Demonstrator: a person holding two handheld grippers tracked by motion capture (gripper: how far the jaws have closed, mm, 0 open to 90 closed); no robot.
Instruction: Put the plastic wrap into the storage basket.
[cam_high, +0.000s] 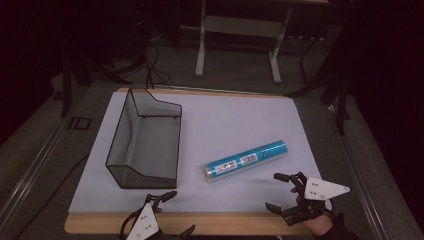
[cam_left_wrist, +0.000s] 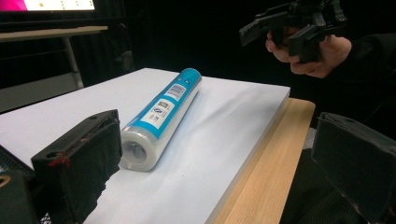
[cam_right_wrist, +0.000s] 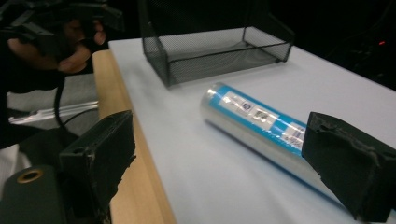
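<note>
While both grippers hang spread and empty at the near edge, left gripper (cam_high: 167, 212), right gripper (cam_high: 281, 192), the blue roll (cam_high: 246, 160) lies mid-tabletop beside the mesh basket (cam_high: 125, 145); probably light, stiff, slick film, so pinch mid-length

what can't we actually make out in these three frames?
- Label text on the blue roll: too small in the high view, blurred in both gripper views.
- Left gripper: its lower part is cut off by the bottom edge of the high view.
- Far end of the roll: behind the right gripper's jaw in its own view.
</note>
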